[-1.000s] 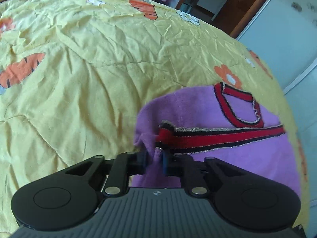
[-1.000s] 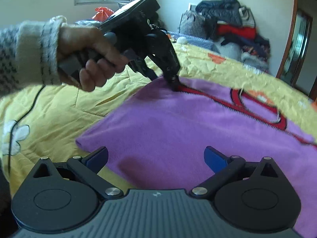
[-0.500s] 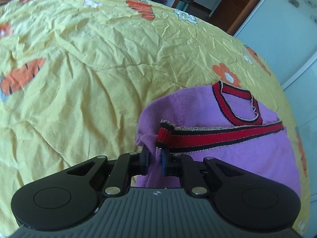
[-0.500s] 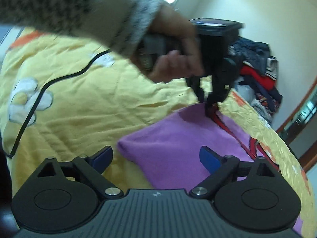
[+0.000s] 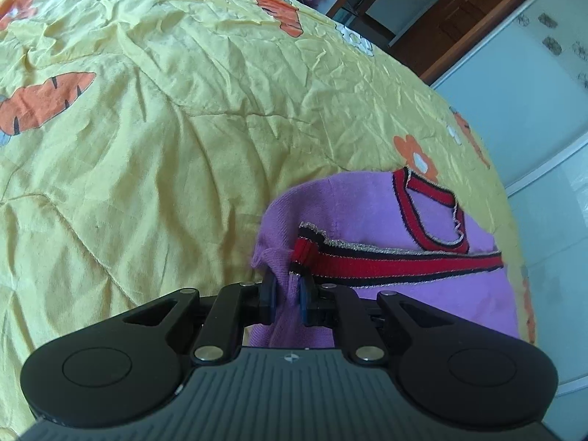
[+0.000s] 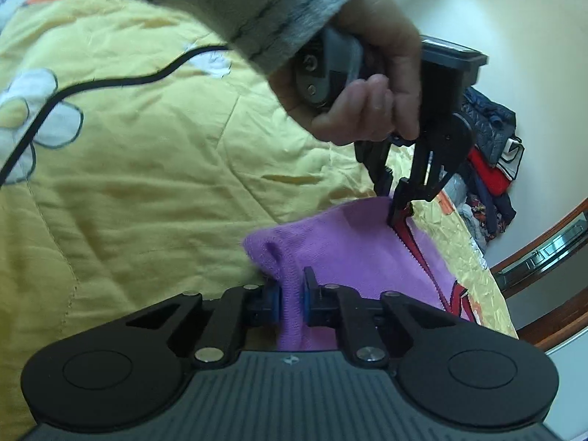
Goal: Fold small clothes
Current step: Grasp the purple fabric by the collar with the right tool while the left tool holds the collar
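A small purple knit top with red and black trim lies on the yellow bedspread. My left gripper is shut on its edge next to the trim end. My right gripper is shut on a purple corner of the same top. The right wrist view also shows the left gripper, held in a hand, pinching the far trimmed edge.
A black cable runs across the bedspread at the left. Piled clothes sit at the back by the wall. A wooden door frame and a white cabinet stand past the bed's right edge.
My right gripper has moved in to the top's near corner and shut on it; it was open before. The left gripper has kept its hold on the trimmed edge.
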`<state>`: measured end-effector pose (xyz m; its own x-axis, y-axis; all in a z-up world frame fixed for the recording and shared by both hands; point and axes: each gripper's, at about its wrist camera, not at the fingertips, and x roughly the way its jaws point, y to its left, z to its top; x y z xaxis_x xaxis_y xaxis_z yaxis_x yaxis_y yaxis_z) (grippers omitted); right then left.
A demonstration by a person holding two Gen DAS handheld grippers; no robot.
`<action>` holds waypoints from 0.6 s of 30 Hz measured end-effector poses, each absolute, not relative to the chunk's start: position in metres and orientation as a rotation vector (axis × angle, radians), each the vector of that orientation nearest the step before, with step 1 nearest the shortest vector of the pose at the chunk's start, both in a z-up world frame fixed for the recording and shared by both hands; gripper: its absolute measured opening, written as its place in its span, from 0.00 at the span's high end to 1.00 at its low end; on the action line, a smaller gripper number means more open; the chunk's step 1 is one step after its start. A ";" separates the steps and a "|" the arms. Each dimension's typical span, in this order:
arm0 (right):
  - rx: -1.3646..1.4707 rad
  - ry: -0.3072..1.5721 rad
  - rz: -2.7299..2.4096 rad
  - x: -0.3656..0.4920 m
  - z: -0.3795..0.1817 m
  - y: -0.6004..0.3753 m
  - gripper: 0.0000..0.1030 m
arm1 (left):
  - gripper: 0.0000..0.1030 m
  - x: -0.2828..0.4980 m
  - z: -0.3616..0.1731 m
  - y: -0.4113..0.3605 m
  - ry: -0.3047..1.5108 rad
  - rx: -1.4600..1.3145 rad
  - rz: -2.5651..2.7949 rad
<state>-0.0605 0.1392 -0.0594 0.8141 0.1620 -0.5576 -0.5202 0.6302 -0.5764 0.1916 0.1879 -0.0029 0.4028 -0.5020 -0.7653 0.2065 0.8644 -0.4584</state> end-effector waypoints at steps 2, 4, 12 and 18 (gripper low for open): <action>-0.691 0.507 0.431 -0.055 -0.048 0.131 0.92 | 0.89 0.191 0.001 0.192 1.057 -0.355 -0.455; -0.515 0.542 0.446 -0.041 -0.035 0.114 0.92 | 0.89 0.191 0.007 0.192 1.049 -0.372 -0.455; 0.165 0.538 0.457 -0.021 0.014 0.006 0.93 | 0.89 0.187 0.052 0.159 1.010 -0.344 -0.465; 0.450 0.500 0.399 -0.035 0.010 -0.081 0.93 | 0.89 0.185 0.078 0.090 1.004 -0.287 -0.496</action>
<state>-0.0347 -0.0809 0.0099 0.8059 0.4662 -0.3650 -0.2528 0.8284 0.4999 0.1855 0.0900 0.0784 0.4398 -0.5216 -0.7311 0.2640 0.8532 -0.4499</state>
